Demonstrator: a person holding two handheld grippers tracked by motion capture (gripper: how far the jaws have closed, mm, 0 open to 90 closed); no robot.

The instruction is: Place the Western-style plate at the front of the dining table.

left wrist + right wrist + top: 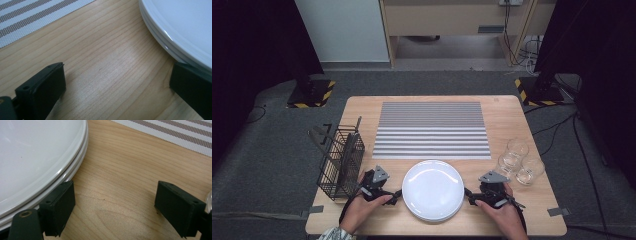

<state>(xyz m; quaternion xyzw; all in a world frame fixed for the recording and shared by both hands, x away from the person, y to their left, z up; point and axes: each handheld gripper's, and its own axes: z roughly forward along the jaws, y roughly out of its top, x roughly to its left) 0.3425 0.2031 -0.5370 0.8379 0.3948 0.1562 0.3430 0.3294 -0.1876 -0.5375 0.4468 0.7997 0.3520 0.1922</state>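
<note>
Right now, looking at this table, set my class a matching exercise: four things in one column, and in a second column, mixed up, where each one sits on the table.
Things
1. stack of white plates
2. striped placemat
3. wire basket
4. drinking glasses

Places
A. by the table's left edge
B. near the table's right edge
C. at the front, between the left gripper and the right gripper, both open
D. in the middle, beyond the plates

Pairs: 1-C, 2-D, 3-A, 4-B
</note>
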